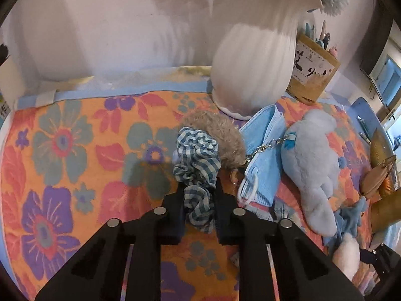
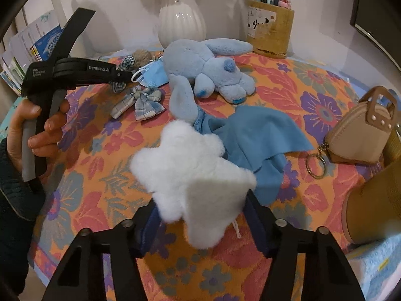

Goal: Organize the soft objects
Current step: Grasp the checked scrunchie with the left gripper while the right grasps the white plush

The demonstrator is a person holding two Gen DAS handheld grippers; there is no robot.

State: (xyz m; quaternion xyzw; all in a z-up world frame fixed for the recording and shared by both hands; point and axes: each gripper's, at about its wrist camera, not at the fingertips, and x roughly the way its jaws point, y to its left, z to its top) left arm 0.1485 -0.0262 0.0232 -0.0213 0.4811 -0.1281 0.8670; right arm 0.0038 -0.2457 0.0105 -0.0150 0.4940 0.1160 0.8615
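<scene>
The left tongs (image 1: 199, 200) are clamped on a blue-striped scrunchie (image 1: 198, 163), pinching its near gathered loop while the rest bunches on the flowered cloth (image 1: 75, 150) just in front of the white vase (image 1: 250, 62), against a brown furry pom (image 1: 220, 135). Ruffled fabric over elastic should weigh almost nothing and squash flat under the pads, so a narrow pinch across one fold looks enough; the loose loops may drag on the pom or snag the chain (image 1: 268, 146) beside it as it comes away. The right tongs (image 2: 200, 215) stand half-closed around a white fluffy star-shaped plush (image 2: 190, 173), which lies well forward of the vase and nearest the camera, over the edge of a blue cloth (image 2: 258, 138); the pads look to be pressing its lower lobes, so it counts as held. It seems light, springy and slightly slippery in its pile, best taken across the thick middle rather than by a point, which would fold and slide out. The blue bunny (image 2: 208, 72), the face mask (image 2: 153, 76) and the plaid bow (image 2: 140, 102) lie between the star and the vase, all limp and safe to squeeze. The person's hand (image 2: 37, 128) grips the left handle.
</scene>
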